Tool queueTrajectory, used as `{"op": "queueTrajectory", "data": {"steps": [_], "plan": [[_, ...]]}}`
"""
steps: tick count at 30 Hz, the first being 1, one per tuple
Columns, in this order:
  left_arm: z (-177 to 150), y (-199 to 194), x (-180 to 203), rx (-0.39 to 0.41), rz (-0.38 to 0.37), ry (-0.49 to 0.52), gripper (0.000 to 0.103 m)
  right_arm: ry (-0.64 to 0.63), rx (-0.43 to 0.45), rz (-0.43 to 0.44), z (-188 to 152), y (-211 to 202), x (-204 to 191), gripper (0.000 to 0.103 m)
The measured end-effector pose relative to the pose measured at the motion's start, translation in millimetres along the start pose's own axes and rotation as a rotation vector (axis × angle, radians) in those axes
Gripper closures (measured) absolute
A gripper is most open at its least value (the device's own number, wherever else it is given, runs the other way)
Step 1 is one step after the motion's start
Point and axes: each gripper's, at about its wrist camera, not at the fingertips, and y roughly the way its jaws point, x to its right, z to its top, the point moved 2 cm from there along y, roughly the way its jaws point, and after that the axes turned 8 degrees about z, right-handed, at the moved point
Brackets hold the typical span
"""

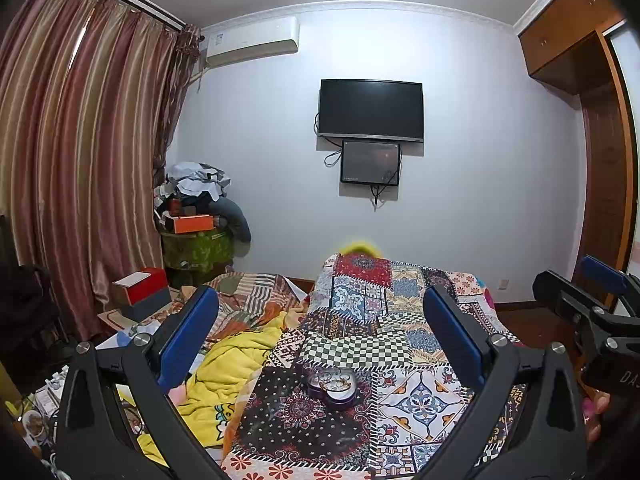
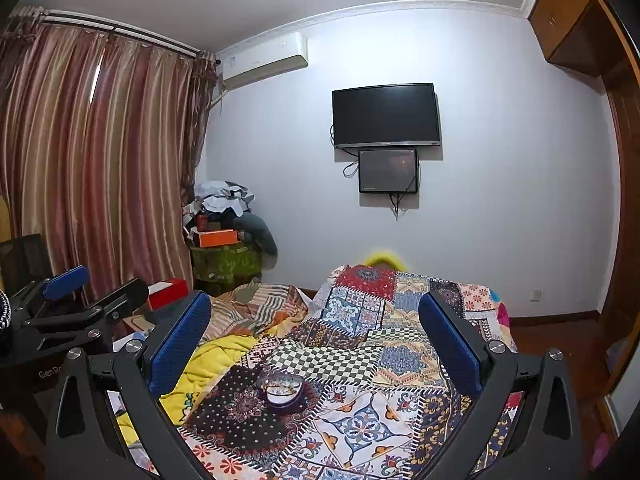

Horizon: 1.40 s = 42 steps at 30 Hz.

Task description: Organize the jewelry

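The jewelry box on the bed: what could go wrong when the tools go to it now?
1. The jewelry box sits open on a soft patchwork quilt, so a push may tip it and spill the pieces inside.
2. The pieces look small, and both the left tool and the right tool are wide open, so a grasp may miss.

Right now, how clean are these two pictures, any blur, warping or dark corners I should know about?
Left wrist view: strong fisheye bending of the curtains and ceiling line, black vignette in the corners, a blurred yellow patch behind the quilt. Right wrist view: same warping and dark corners, the yellow patch is again smeared; the jewelry dish is small and soft, its contents unreadable.
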Motion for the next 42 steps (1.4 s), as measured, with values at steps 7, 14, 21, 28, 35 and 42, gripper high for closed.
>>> {"op": "queueTrajectory", "data": {"steps": [7, 14, 21, 28, 35, 42], "plan": [[-0.6, 0.5, 2.4, -0.002, -0.003, 0.008, 0.000, 0.001, -0.011, 0.002, 1.4, 1.3, 0.3, 0.000], [-0.6, -0.2, 3.2, 0.000, -0.006, 0.010, 0.000, 0.000, -0.013, 0.001, 3.0, 0.2, 0.7, 0.000], [-0.6, -0.6, 4.6, -0.004, -0.013, 0.008, 0.000, 0.001, -0.018, -0.003, 2.3, -0.2, 1.4, 0.000], [0.1, -0.3, 5.2, -0.003, -0.023, 0.012, 0.000, 0.003, -0.019, -0.004, 2.2, 0.7, 2.8, 0.000], [1.5, 1.8, 3.7, -0.008, -0.044, 0.009, 0.000, 0.002, -0.024, -0.004, 1.8, 0.4, 4.1, 0.000], [0.7, 3.9, 4.3, -0.012, -0.042, 0.008, 0.000, 0.006, -0.023, -0.006, 1.2, 0.3, 5.6, 0.000]]}}
